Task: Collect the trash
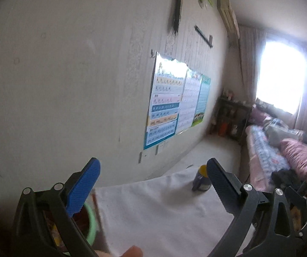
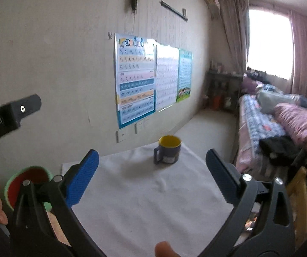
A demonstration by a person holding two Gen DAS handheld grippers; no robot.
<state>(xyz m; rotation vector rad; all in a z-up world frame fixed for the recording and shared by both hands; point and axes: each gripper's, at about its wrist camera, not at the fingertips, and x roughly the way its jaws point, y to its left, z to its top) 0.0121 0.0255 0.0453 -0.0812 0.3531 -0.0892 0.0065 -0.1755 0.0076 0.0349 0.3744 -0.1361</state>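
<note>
My left gripper (image 1: 153, 186) is open and empty, held above the near part of a table covered by a white cloth (image 1: 157, 209). My right gripper (image 2: 152, 175) is open and empty over the same cloth (image 2: 144, 197). A green-rimmed bin with a red inside (image 2: 28, 176) stands at the table's left edge; it also shows in the left wrist view (image 1: 90, 222), half hidden behind my left finger. A dark mug with a yellow inside (image 2: 168, 150) stands at the cloth's far side, also visible in the left wrist view (image 1: 201, 181). No loose trash shows on the cloth.
A pale wall with learning posters (image 2: 136, 79) runs along the left. A bed with patterned bedding (image 2: 277, 117) lies to the right, a dark shelf (image 2: 221, 90) and a bright window (image 2: 269, 42) beyond. The body of the left gripper (image 2: 8, 117) shows at far left.
</note>
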